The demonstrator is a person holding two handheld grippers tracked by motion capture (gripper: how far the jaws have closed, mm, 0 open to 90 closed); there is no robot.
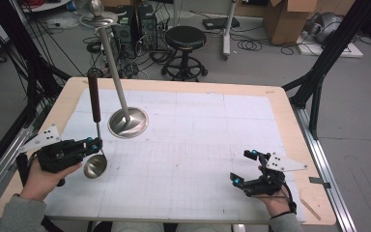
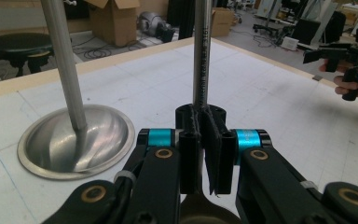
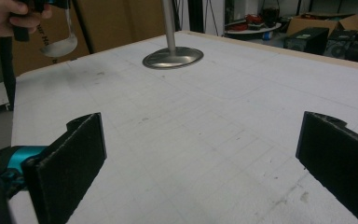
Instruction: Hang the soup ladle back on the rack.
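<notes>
Table (image 1: pixel 290 121): pale wood board with rounded corners, topped by a white gridded mat (image 1: pixel 198 145), matte, scuffed with small dark specks in the right gripper view.

Stand (image 1: pixel 128 122): polished steel, shallow domed round base at about 10 o'clock on the mat, one thin smooth pole rising from its centre and leaning toward 11 in the high view, ending in a knob over a flat disc (image 1: pixel 98 18).

Ladle (image 1: pixel 95 140): slim steel shaft, dark brown cylindrical grip on top, shiny round bowl (image 1: pixel 95 166) at the bottom. It stands near upright at 9 o'clock on the mat, just at 7 o'clock of the stand's base; whether the bowl touches the mat or hangs just clear, can't tell.

Left gripper (image 1: pixel 94 144): black body, cyan collars, grey three-cornered plate. Held level, pointing toward 3 o'clock, jaws pinched onto the ladle's shaft just above the bowl. Left hand (image 1: pixel 41 176) wraps it from below, grey sleeve.

Right gripper (image 1: pixel 244 168): at 4 o'clock, pointing toward 9, low over the mat. Jaws spread wide, flat black ribbed pads with bare mat between. Right hand (image 1: pixel 275 198) behind it.
</notes>
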